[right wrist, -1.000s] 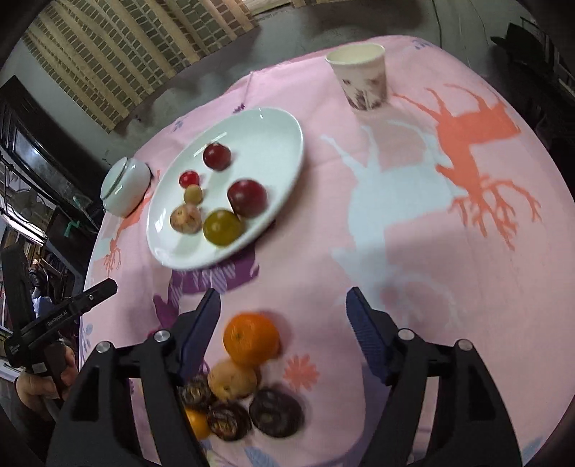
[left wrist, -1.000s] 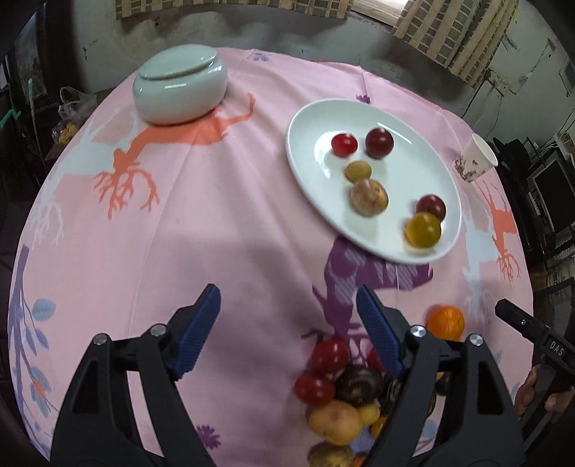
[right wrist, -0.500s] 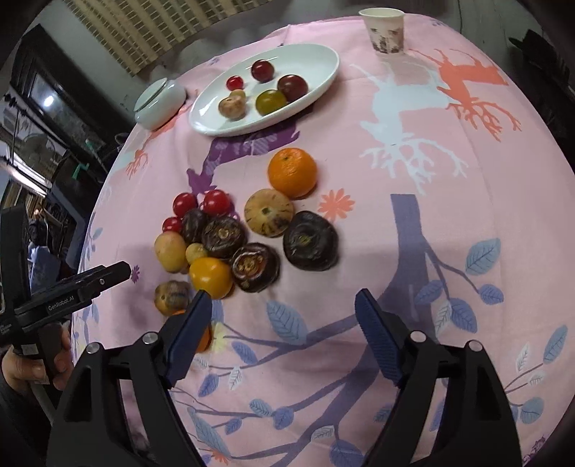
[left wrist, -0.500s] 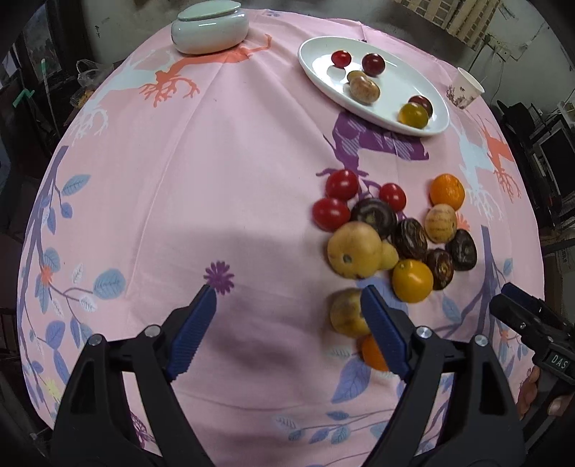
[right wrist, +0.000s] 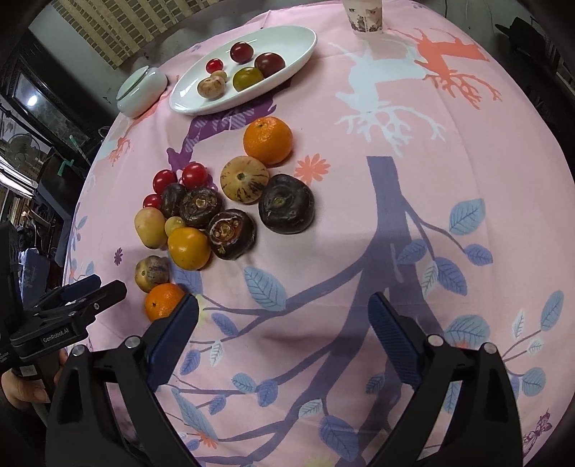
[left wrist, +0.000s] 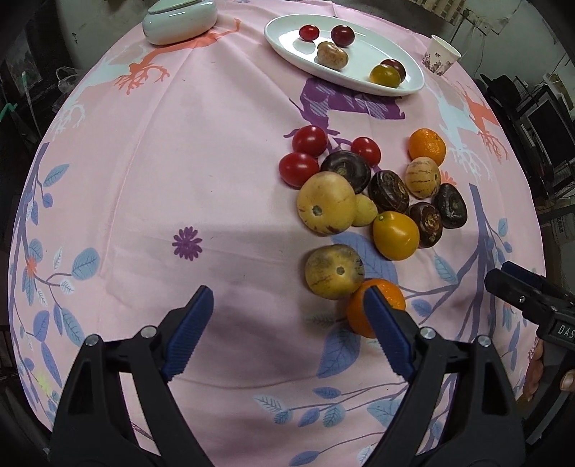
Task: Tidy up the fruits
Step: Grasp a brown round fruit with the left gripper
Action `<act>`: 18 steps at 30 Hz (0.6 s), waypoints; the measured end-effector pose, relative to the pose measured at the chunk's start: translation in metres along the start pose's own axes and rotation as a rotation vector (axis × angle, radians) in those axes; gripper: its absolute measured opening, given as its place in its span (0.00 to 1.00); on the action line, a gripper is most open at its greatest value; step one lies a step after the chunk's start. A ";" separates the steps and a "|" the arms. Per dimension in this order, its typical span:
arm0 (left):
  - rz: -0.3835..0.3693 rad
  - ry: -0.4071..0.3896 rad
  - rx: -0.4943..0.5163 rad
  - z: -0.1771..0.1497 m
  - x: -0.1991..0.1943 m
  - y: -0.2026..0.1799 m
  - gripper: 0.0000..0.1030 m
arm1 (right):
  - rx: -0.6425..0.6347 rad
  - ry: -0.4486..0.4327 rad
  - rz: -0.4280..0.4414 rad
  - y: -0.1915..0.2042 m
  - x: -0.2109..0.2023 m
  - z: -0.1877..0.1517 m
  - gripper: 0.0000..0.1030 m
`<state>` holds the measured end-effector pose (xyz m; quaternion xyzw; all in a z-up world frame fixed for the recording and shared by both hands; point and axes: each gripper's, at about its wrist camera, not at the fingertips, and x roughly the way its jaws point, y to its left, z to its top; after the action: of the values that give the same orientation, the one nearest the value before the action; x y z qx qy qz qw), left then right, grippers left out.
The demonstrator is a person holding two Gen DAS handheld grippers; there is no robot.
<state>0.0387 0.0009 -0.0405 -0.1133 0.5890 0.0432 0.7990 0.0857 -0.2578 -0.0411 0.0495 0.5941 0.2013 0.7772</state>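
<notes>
Loose fruits [left wrist: 373, 201] are heaped on the pink cloth: red tomatoes [left wrist: 309, 140], dark purple fruits [right wrist: 286, 203], striped yellow melons [left wrist: 325, 207], a yellow tomato [left wrist: 395, 235] and two oranges [right wrist: 267, 140]. Five more are held on the white plate [left wrist: 287, 36].

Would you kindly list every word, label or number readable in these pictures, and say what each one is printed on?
"GenRobot.AI": white lettering on the body of the left tool, seen from the right wrist.
"DAS": cut off by the frame edge, on the body of the right tool, seen from the left wrist.
Paper cup: a dark print, too blurred to read.
No other text shows.
</notes>
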 end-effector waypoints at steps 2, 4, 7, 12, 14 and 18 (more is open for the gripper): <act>-0.006 0.009 0.005 0.002 0.004 -0.004 0.85 | 0.003 0.016 0.009 -0.001 0.003 0.001 0.93; -0.019 0.023 0.013 0.005 0.009 -0.008 0.85 | 0.014 0.031 0.014 -0.003 0.008 0.002 0.93; -0.014 0.061 0.008 0.009 0.021 -0.013 0.85 | 0.022 0.024 0.013 -0.005 0.010 0.003 0.92; -0.030 0.082 -0.040 0.016 0.034 -0.014 0.81 | 0.030 0.021 0.019 -0.009 0.013 0.009 0.93; -0.071 0.091 -0.061 0.017 0.037 -0.012 0.65 | 0.027 0.026 0.021 -0.010 0.015 0.011 0.92; -0.155 0.127 -0.122 0.017 0.043 -0.006 0.41 | 0.028 0.032 0.024 -0.010 0.018 0.012 0.92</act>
<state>0.0685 -0.0033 -0.0757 -0.2092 0.6243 0.0098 0.7526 0.1034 -0.2585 -0.0570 0.0642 0.6087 0.2029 0.7644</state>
